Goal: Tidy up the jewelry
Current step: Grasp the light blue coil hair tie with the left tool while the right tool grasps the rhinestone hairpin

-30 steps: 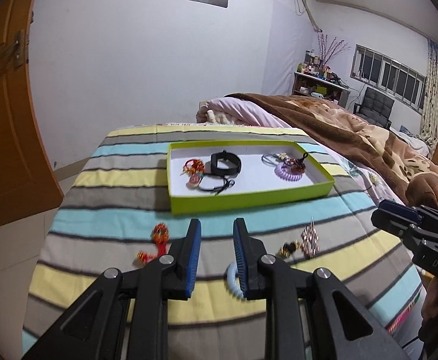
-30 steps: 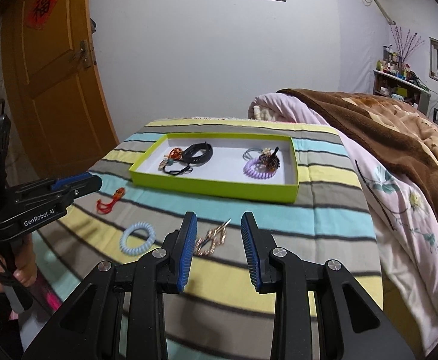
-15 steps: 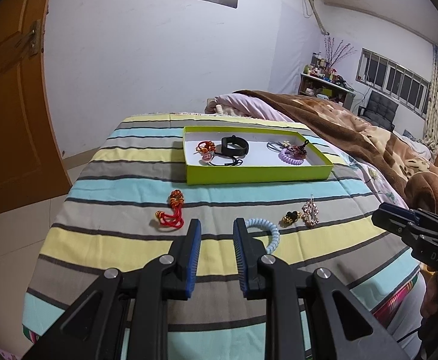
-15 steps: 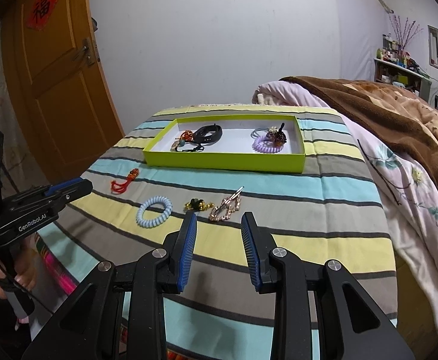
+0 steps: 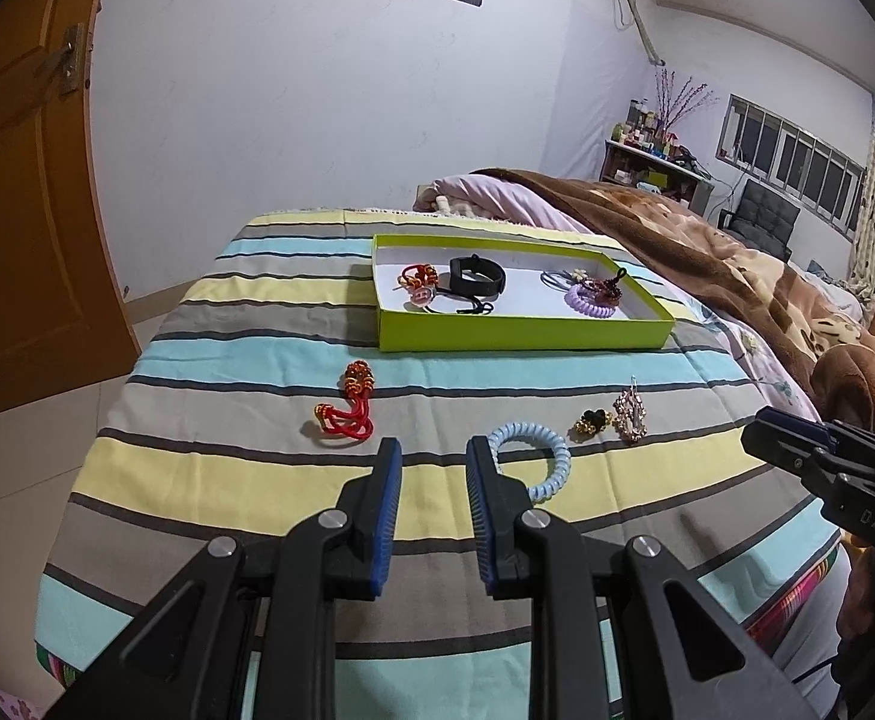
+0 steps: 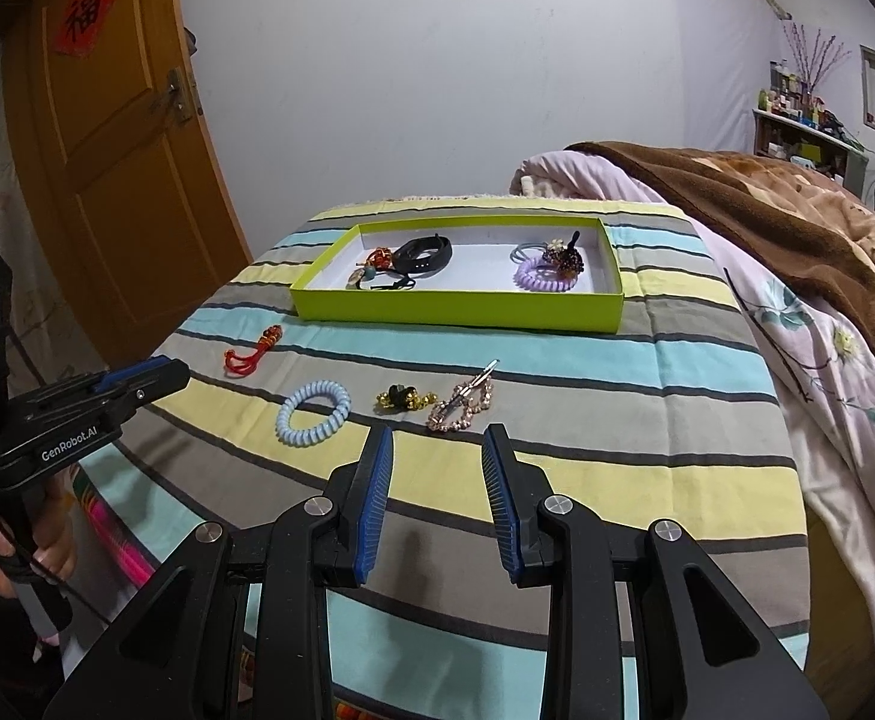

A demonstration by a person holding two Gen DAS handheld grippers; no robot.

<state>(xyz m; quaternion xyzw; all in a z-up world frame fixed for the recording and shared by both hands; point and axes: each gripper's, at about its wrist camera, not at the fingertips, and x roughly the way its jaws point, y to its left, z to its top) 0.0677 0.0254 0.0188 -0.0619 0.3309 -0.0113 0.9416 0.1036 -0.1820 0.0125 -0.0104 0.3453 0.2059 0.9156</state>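
A lime-green tray (image 5: 527,333) (image 6: 461,306) sits on the striped cloth and holds a black band (image 5: 477,276), a purple coil tie (image 6: 542,279) and other pieces. In front of it lie a red knotted tassel (image 5: 350,411) (image 6: 252,351), a pale blue coil tie (image 5: 548,456) (image 6: 312,412), a small black-and-gold piece (image 5: 590,422) (image 6: 404,399) and a rhinestone hair clip (image 5: 632,417) (image 6: 464,405). My left gripper (image 5: 433,459) (image 6: 176,369) is open and empty, just short of the blue coil. My right gripper (image 6: 437,447) (image 5: 758,435) is open and empty near the hair clip.
The striped cloth (image 6: 617,480) covers a table whose edges drop off at left and front. A bed with a brown blanket (image 6: 797,228) lies on the right. An orange door (image 6: 113,180) stands at left. A hand (image 6: 23,552) grips the left tool's handle.
Both grippers have drawn back from the tray, so the loose pieces, earlier partly hidden between the fingers, now lie in full view ahead. Neither jaw gap has changed.
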